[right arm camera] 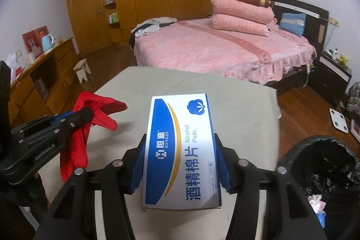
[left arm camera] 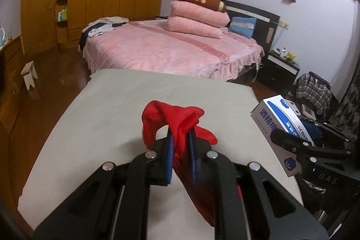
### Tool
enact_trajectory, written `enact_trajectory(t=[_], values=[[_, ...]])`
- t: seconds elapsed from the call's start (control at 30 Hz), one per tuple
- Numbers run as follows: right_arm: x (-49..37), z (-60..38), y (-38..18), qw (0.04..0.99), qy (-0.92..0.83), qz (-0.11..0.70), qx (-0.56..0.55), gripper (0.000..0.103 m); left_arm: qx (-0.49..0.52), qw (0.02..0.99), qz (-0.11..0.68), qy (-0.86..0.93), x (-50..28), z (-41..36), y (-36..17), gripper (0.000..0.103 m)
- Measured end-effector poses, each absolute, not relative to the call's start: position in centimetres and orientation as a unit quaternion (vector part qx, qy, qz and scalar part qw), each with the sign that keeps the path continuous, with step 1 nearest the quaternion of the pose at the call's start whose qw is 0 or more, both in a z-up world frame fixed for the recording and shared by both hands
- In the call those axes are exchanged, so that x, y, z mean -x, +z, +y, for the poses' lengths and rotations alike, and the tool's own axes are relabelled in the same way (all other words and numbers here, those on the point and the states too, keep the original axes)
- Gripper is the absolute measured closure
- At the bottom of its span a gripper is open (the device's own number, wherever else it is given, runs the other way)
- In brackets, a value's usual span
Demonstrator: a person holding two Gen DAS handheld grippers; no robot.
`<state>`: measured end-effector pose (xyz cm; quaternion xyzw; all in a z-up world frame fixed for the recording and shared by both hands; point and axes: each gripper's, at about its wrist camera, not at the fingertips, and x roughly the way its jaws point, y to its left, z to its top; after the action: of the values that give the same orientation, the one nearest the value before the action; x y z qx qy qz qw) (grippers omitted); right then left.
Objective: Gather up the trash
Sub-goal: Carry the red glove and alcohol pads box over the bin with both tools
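Above the smooth grey table (right arm camera: 247,105), the left hand-held gripper (left arm camera: 181,145) pinches a limp red cloth (left arm camera: 180,120); beside it, the right hand-held gripper (right arm camera: 180,163) clamps a flat blue-and-white cardboard alcohol-pad box (right arm camera: 180,150).

The right gripper (right arm camera: 180,163) clamps a white-and-blue box of alcohol pads (right arm camera: 180,150) by its long sides, above the beige table (right arm camera: 243,109). Toward the table's left edge, the left gripper (right arm camera: 88,115) pinches a red cloth (right arm camera: 90,118) that hangs down. A black-lined trash bin (right arm camera: 315,150) stands off the table's right edge.
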<state>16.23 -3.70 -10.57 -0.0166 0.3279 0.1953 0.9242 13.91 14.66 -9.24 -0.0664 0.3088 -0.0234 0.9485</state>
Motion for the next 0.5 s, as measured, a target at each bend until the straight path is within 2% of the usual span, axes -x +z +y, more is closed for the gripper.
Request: enact_trajectory(t=[0.5], values=[[-13.5, -11.0, -6.6, 0.947, 0.147, 0.287, -0.01, 0.049, 0.046, 0.956, 0.277, -0.086, -13.2, 6.5, -5.3, 0.092]])
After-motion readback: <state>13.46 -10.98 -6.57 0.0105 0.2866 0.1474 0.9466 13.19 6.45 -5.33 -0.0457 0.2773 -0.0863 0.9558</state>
